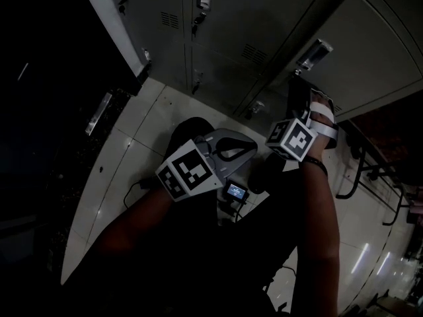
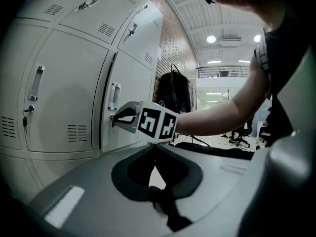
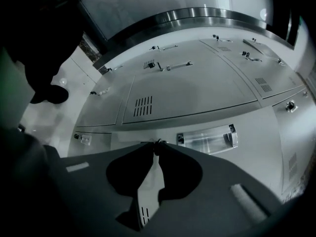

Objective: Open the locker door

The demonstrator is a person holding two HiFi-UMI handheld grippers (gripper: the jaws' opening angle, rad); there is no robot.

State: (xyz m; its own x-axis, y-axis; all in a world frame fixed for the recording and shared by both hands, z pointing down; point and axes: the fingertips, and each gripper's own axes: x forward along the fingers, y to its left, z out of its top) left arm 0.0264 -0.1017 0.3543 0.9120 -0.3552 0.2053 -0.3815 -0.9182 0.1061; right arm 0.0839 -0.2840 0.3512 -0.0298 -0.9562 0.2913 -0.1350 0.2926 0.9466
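The grey locker door (image 2: 134,75) carries a clear handle (image 2: 114,96) with a key (image 2: 113,118) in the lock under it. My right gripper (image 2: 115,118) reaches out to that lock on an outstretched arm. In the right gripper view the handle (image 3: 207,138) lies just right of the right gripper (image 3: 155,143), whose jaws are shut on the small key. In the head view the right gripper (image 1: 296,78) sits below the handle (image 1: 314,55). My left gripper (image 1: 231,152) hangs back at waist height, away from the lockers. Its jaws (image 2: 154,144) are shut on nothing.
More lockers (image 2: 54,98) with handles and keys fill the wall to the left and above. Pale floor tiles (image 1: 125,144) run along the locker base. A dark rack with hanging clothes (image 2: 173,90) stands past the locker row. Office chairs (image 2: 242,132) are far off.
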